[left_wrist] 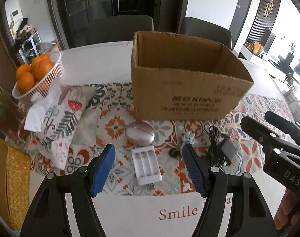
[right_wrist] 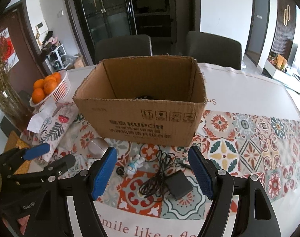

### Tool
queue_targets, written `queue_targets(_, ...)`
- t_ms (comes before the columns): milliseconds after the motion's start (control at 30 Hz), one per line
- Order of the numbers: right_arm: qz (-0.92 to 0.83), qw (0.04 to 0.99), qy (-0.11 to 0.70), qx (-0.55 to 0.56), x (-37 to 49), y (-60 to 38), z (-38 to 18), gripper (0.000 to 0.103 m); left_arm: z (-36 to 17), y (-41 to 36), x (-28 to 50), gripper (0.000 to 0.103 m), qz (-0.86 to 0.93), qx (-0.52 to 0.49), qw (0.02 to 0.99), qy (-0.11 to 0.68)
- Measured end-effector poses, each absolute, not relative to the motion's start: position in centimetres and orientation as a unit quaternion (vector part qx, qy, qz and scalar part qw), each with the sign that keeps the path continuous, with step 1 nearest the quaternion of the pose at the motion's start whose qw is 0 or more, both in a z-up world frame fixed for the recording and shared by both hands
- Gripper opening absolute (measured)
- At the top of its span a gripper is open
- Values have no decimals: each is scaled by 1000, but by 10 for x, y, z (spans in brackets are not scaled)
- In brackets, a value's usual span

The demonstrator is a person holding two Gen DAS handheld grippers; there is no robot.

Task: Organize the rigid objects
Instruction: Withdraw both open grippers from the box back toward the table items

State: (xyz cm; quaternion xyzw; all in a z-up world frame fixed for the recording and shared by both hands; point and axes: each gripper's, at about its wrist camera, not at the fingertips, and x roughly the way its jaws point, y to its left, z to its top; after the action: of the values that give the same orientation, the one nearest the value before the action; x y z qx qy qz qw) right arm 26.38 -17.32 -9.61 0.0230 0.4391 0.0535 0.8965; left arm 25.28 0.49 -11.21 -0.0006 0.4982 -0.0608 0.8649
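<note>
Before the cardboard box [right_wrist: 140,106], on the patterned runner [right_wrist: 248,148] of the bench [left_wrist: 189,213], lie the rigid objects still to be sorted. Nearest the box's front wall rests a silver oval case [left_wrist: 140,136]; just in front of that case lies a white battery charger [left_wrist: 147,165] with three empty slots. To the right of the charger stand a small blue-and-white figurine [right_wrist: 135,164] and a small dark ring-shaped item [left_wrist: 174,153], whose nature cannot be told. Farther right, still before the box, lies a black power adapter [right_wrist: 179,185] with its coiled cable [right_wrist: 157,175].

Left hand-held gripper [left_wrist: 149,167]: jaws standing apart, nothing between the pads, poised above the charger. Right hand-held gripper [right_wrist: 153,175]: jaws wide, empty, poised above the adapter and cable. Neither appears to touch an object.

Box interior: open top, mostly bare as far as visible; a dark shape [right_wrist: 143,97] shows at the bottom behind the front wall, so one item may already be inside, though it cannot be identified.

Judged progress: early. Five objects remain outside the box. To the left of the box sit a white basket of oranges [left_wrist: 37,75] and a printed cushion [left_wrist: 61,118], seemingly not part of the sorting.
</note>
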Motion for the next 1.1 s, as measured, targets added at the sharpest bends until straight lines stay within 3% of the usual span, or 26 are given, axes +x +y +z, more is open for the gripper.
queue_targets(400,31,924,380,5,218,-184,-105,76,-126,-4,208,70,-19,-19,895,445)
queue_targets(1100,22,923,384,-23,190,-199,-151,76,-171,-17,173,72,38,22,921,388)
